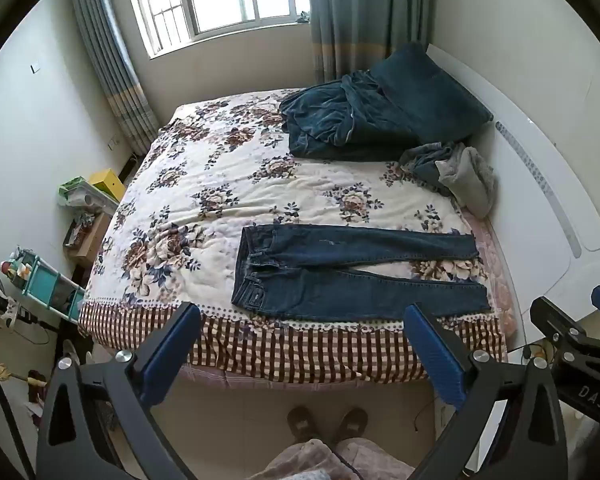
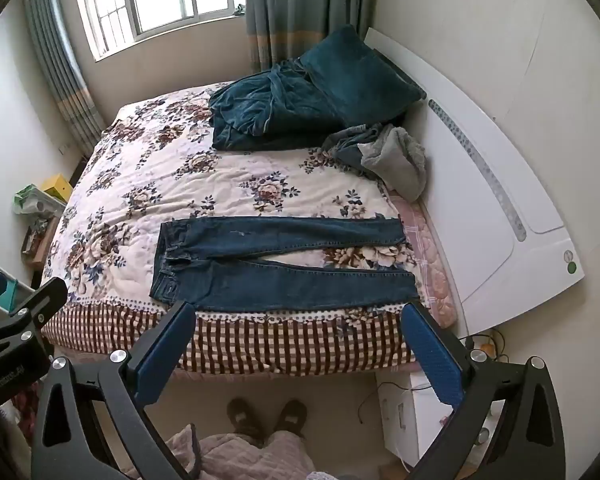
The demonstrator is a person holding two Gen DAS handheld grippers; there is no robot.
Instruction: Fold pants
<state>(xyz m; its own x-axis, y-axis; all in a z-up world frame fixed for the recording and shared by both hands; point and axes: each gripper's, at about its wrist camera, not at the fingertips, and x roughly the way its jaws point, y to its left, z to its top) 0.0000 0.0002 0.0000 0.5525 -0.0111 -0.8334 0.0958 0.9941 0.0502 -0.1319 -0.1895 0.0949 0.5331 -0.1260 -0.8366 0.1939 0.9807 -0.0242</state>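
Dark blue jeans (image 1: 340, 272) lie flat on the flowered bedspread (image 1: 220, 184) near the bed's front edge, waistband to the left, both legs stretched to the right and slightly apart. They also show in the right wrist view (image 2: 276, 268). My left gripper (image 1: 302, 316) is open and empty, held above the floor in front of the bed, short of the jeans. My right gripper (image 2: 298, 314) is open and empty too, beside the left one. The right gripper's body shows at the right edge of the left wrist view (image 1: 572, 344).
A teal blanket and pillow (image 1: 372, 116) and a grey garment (image 1: 464, 176) lie at the bed's far right by the white headboard (image 1: 540, 184). Shelves with clutter (image 1: 48, 284) stand left of the bed. A white cabinet (image 2: 412, 412) stands at the right. The person's feet (image 1: 326, 424) are below.
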